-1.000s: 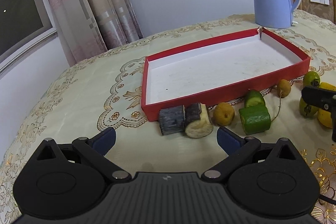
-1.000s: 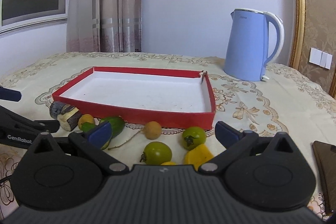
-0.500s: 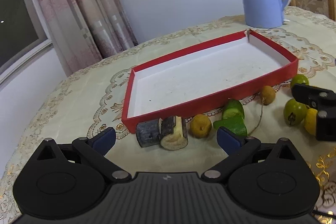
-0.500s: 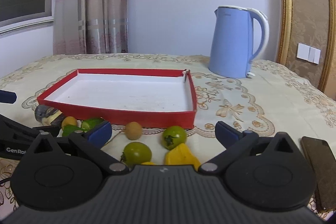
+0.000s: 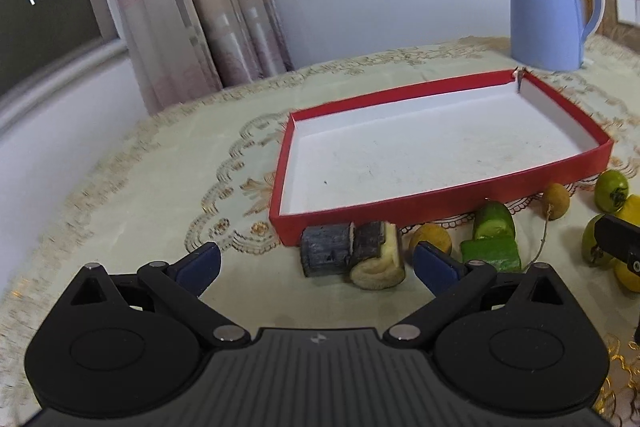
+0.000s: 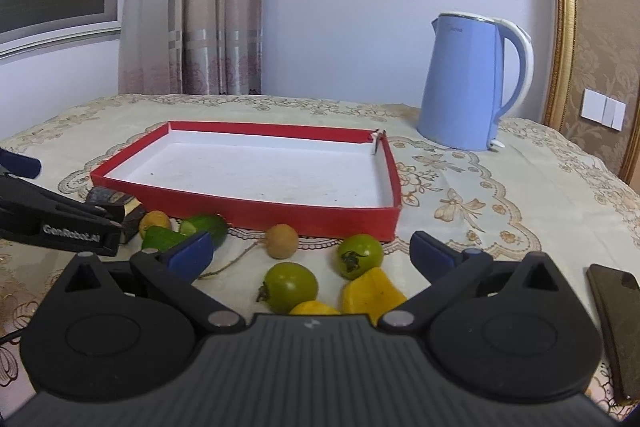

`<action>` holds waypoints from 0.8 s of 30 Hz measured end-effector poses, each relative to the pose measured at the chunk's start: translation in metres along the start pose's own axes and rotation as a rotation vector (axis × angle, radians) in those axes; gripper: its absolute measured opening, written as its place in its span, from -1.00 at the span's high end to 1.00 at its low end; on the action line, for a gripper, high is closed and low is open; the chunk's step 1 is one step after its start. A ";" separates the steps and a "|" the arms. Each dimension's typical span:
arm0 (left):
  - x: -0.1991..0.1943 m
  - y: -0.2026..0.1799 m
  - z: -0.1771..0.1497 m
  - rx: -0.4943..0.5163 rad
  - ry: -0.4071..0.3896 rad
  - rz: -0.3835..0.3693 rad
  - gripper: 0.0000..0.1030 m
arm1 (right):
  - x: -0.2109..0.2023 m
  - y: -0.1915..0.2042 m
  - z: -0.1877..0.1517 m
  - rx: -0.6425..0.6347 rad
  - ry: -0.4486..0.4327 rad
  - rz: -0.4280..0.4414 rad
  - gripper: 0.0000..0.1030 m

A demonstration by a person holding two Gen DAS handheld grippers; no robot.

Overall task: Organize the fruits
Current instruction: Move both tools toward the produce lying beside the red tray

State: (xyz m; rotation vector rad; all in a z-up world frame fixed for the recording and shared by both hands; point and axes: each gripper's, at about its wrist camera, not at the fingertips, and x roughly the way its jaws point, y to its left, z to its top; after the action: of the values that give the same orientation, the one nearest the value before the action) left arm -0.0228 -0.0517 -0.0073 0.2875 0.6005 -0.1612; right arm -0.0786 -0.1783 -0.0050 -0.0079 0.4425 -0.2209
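A big table wears a cream lace tablecloth (image 6: 500,187). On it lies a flat red box lid (image 5: 400,205) with a white inside, and nothing is in it. Behind the lid stands a blue kettle (image 6: 468,83).

The left gripper (image 5: 316,263) has its blue fingers (image 5: 198,263) wide apart, holding nothing. The right gripper (image 6: 308,251) also has its fingers (image 6: 188,253) wide apart and holds nothing.

A dark phone (image 6: 616,327) lies flat at the far right.

All the fruit sits on the cloth, just in front of the lid's near wall. Two sugarcane pieces (image 5: 352,253) lie side by side, touching. Next come two cucumber chunks (image 5: 494,239), close together. Two yellow pepper pieces (image 6: 370,293) lie near the right gripper. Two green tomatoes (image 6: 292,285) sit beside them. A small yellow fruit (image 5: 430,233) rests between the sugarcane and the cucumber. A little brown longan (image 6: 282,241) on a thin stem lies near the lid.
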 end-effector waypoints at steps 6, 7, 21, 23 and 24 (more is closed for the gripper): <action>0.006 0.060 -0.005 -0.133 0.002 -0.187 -1.00 | -0.001 0.000 0.000 0.016 -0.006 0.042 -1.00; 0.007 0.068 -0.005 -0.144 0.001 -0.200 -1.00 | 0.000 0.001 -0.001 0.017 -0.006 0.050 -1.00; 0.019 0.021 -0.005 0.020 0.008 -0.148 -0.98 | 0.001 0.005 -0.005 -0.029 -0.003 0.031 -1.00; 0.013 0.008 -0.009 0.046 0.000 -0.204 -0.98 | 0.000 0.003 -0.006 -0.050 -0.009 0.005 -1.00; 0.010 0.002 -0.010 0.065 -0.007 -0.228 -0.98 | 0.000 0.002 -0.006 -0.055 -0.012 -0.006 -1.00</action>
State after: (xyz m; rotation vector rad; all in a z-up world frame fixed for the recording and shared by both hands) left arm -0.0193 -0.0470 -0.0208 0.2807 0.6215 -0.4016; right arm -0.0806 -0.1761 -0.0104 -0.0648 0.4362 -0.2147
